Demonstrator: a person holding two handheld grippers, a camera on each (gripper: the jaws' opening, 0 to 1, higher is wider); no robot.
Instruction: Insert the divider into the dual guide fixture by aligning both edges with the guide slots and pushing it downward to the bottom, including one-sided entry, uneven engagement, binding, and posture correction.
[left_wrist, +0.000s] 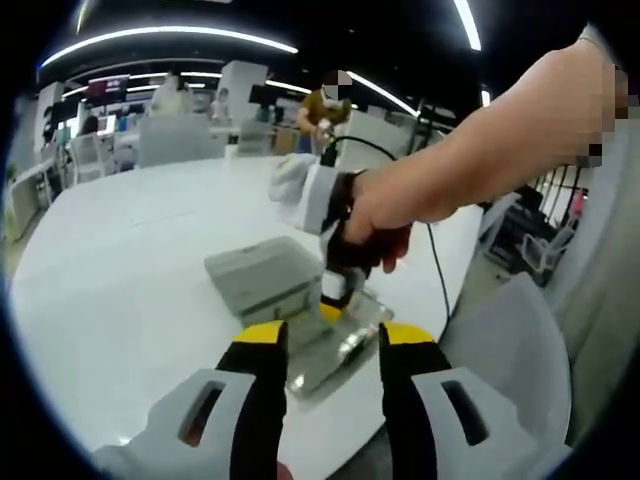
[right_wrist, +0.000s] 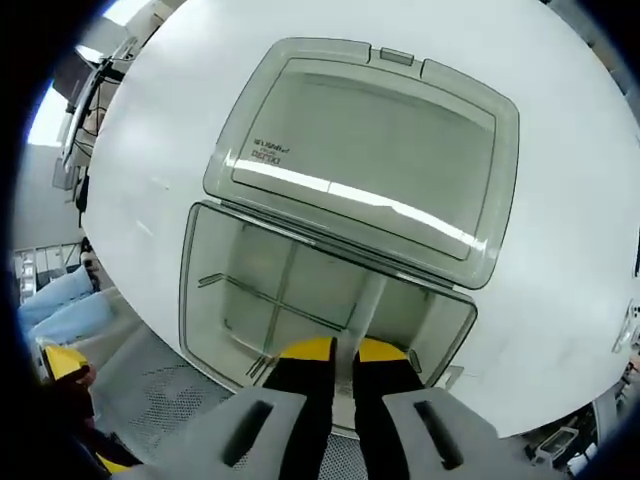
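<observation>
A translucent grey box stands open near the table's edge, with its lid (right_wrist: 370, 150) laid flat behind the base (right_wrist: 196, 290). Crossed dividers (right_wrist: 270, 298) stand in the base's left part. My right gripper (right_wrist: 343, 352) is over the base's near wall, shut on a clear divider strip (right_wrist: 367, 300) that runs across the base toward the hinge side. In the left gripper view, a person's hand holds the right gripper (left_wrist: 335, 295) down in the base (left_wrist: 345, 352), beside the lid (left_wrist: 250, 272). My left gripper (left_wrist: 333, 338) hovers open just in front of the box, holding nothing.
The white table (left_wrist: 130, 260) stretches far to the left and back. Its edge runs close by the box, with a grey mesh seat (right_wrist: 165, 400) below it. A black cable (left_wrist: 437, 270) hangs from the right gripper. A person (left_wrist: 325, 108) sits at a far desk.
</observation>
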